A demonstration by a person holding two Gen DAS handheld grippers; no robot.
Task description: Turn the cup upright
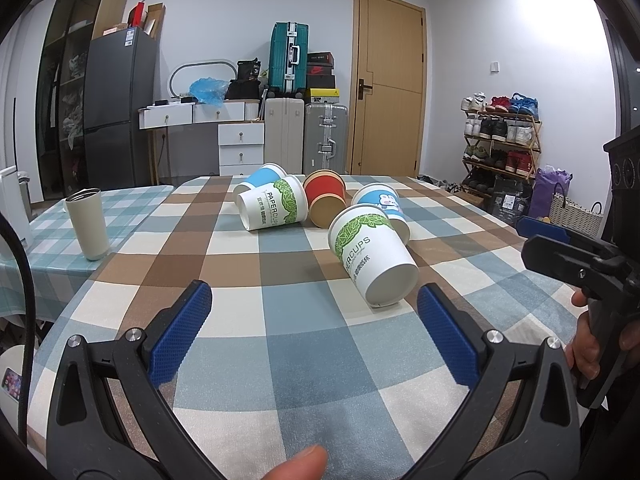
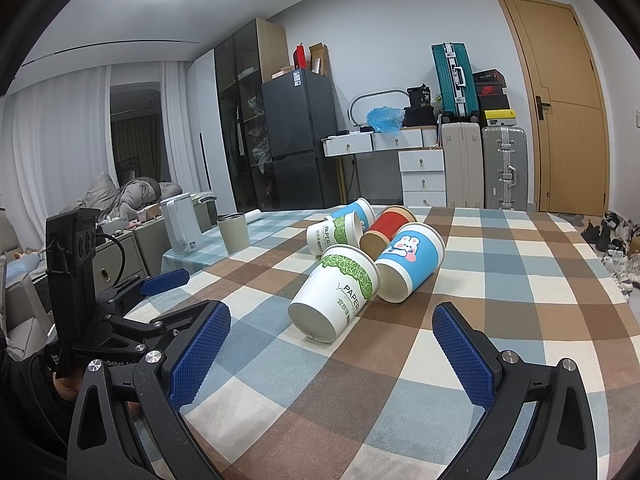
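Both of my claws are spread wide and hold nothing. The left claw (image 1: 314, 308) and the right claw (image 2: 331, 330) hover low over the checked worktop (image 1: 280, 360), each facing the nearest paper cup (image 1: 370, 256).

Procedure, as I judge it: take this nearest cup first. Approach with one claw across the cup wall near mid-height, not at the rolled rim, and close lightly; thin paper will likely buckle under a hard squeeze. Rotate until the base faces down, then set it clear of the others.

Condition of the cup: white paper, green leaf band, "PAPERCUPS" lettering. It lies on its side, base toward me, mouth toward the group. A blue rabbit-print cup (image 2: 410, 266) lies just beside it, apparently touching. A red cup (image 2: 386, 230) and two more paper cups lie behind.
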